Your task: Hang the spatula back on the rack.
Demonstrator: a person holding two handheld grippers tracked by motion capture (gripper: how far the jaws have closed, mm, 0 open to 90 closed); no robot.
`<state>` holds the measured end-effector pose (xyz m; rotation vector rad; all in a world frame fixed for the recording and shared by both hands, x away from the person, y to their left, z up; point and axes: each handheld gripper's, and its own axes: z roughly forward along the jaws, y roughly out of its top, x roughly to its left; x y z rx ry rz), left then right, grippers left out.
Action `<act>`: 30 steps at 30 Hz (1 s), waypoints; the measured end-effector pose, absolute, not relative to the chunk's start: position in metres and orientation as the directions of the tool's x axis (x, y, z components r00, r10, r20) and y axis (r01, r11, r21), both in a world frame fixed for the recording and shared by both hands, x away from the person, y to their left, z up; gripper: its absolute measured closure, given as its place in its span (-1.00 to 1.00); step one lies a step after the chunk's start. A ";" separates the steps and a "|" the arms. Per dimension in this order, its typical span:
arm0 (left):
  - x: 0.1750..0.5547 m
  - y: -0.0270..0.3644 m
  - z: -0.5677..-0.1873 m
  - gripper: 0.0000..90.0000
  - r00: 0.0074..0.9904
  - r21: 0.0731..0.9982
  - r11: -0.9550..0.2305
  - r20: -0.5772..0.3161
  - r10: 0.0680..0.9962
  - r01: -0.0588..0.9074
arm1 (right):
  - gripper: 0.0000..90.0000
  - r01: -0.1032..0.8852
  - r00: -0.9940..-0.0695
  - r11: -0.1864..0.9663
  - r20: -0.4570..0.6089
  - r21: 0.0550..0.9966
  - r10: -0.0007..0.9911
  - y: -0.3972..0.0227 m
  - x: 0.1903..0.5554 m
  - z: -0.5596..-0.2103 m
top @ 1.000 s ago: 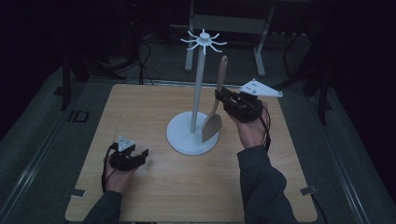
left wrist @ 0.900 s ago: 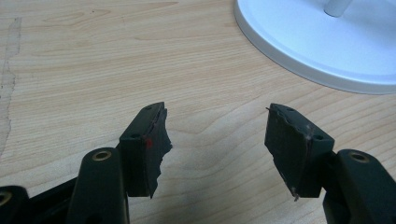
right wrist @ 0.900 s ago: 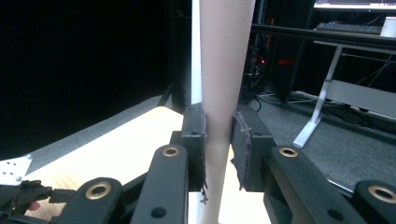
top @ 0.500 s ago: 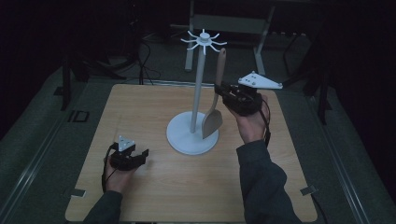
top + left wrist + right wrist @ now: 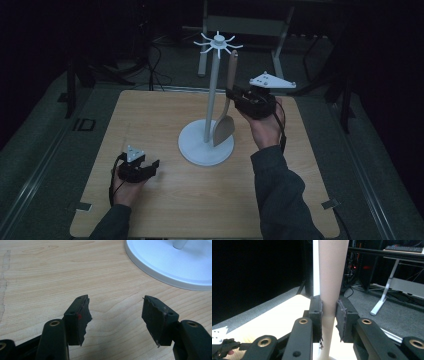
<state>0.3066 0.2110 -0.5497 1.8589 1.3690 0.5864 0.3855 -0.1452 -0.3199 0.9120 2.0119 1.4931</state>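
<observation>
The right gripper (image 5: 234, 96) has its jaws clamped on the handle of a wooden spatula (image 5: 225, 125), holding it upright just right of the white rack's (image 5: 207, 145) pole, blade hanging over the round base, handle top close under the hook crown. The rack stands mid-table, somewhat toward the far edge. The left gripper (image 5: 152, 167) rests low on the table (image 5: 150, 115) near the front left, jaws apart around nothing, with bare wood stretching left and to the near edge.
</observation>
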 end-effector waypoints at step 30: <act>0.307 0.210 -0.550 -0.13 0.329 0.781 -0.157 -0.065 0.942 0.604 | -0.28 0.196 -0.597 0.245 -0.082 0.950 0.798 -0.150 0.379 -0.346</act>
